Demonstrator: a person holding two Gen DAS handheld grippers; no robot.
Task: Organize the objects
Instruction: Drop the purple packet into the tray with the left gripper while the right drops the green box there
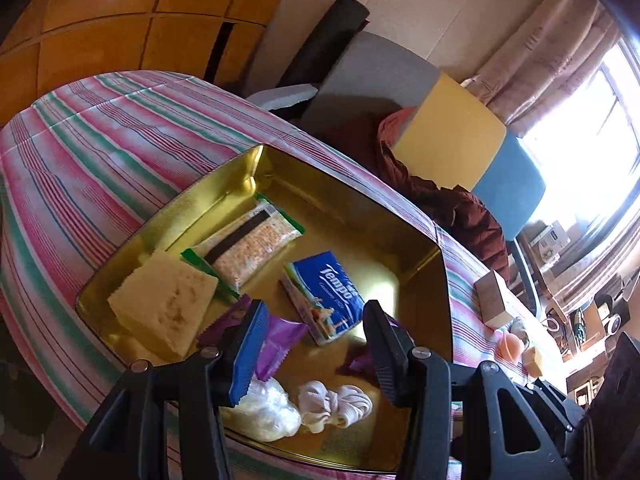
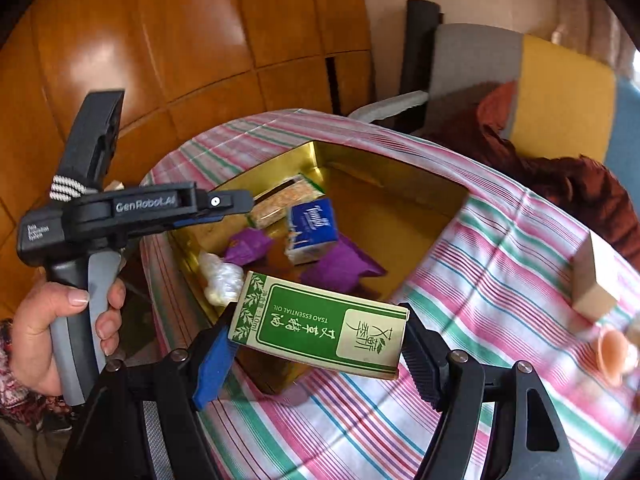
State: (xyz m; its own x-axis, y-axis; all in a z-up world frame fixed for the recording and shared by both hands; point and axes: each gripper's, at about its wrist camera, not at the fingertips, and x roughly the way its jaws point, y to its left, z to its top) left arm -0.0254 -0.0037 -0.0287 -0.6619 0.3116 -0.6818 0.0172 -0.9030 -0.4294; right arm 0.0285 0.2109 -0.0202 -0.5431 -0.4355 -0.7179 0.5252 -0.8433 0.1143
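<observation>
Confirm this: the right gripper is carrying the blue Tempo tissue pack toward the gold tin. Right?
Not quite. The right gripper holds the green essential oil box; the right wrist view shows the Tempo tissue pack already in the gold tin.

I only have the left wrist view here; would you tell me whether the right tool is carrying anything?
Observer: Yes, the right tool is shut on a green box labelled essential oil.
Operator: Thank you. Is that box in the tray already?
Observer: Not yet; it is in the air, in front of the near corner of the tray.
Operator: And what does my left tool look like from that side?
Observer: A hand grips its handle, and the left tool reaches over the tray's left edge.
</observation>
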